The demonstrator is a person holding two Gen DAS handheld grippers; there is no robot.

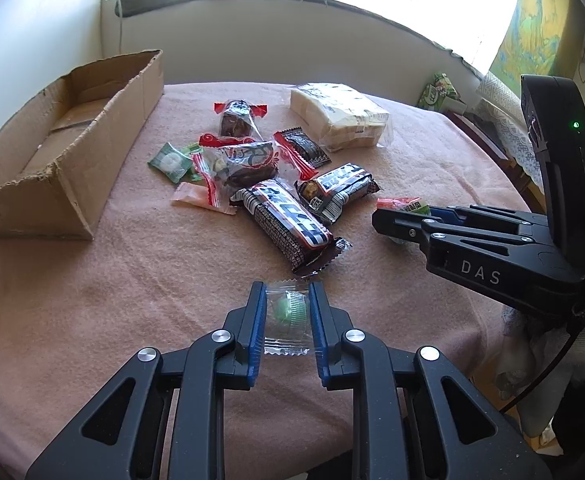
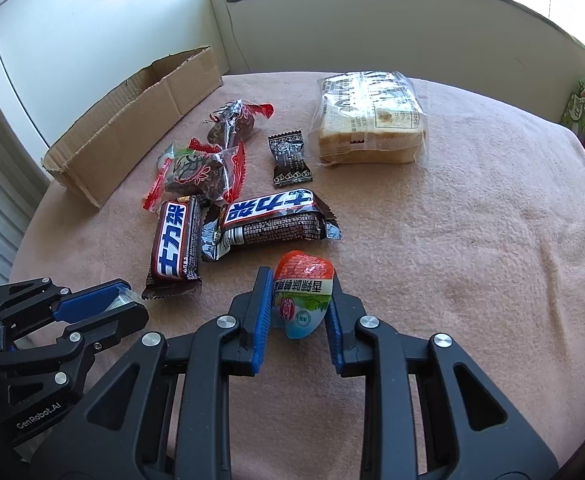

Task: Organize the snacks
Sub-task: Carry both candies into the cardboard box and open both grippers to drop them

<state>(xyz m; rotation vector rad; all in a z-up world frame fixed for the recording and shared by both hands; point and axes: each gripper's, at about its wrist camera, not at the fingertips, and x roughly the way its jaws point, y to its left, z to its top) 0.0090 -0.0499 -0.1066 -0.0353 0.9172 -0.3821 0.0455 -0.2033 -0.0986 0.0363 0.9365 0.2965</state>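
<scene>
The left gripper [image 1: 283, 300] is closed on a clear-wrapped green candy [image 1: 288, 312], both blue pads pressing the wrapper's sides just above the pink-covered surface [image 1: 92, 300]. The right gripper [image 2: 300, 292] is closed on a small jelly cup [image 2: 304, 292] with a red-and-green printed lid, tilted between its pads – in the left view only the cup's edge shows past the fingers.

The other snacks lie in a loose pile at mid-surface: two dark chocolate bars [image 2: 176, 240] side by side, two red-trimmed clear packets [image 2: 200, 176] of dark pieces, a small black candy [image 2: 290, 156], a green packet [image 1: 170, 160] and a pale pink one [image 1: 196, 198]. A bag of sliced bread [image 2: 368, 120] sits beyond them, apart from the pile. An open cardboard box [image 1: 64, 140] stands along the surface's left edge – well apart from both grippers.
</scene>
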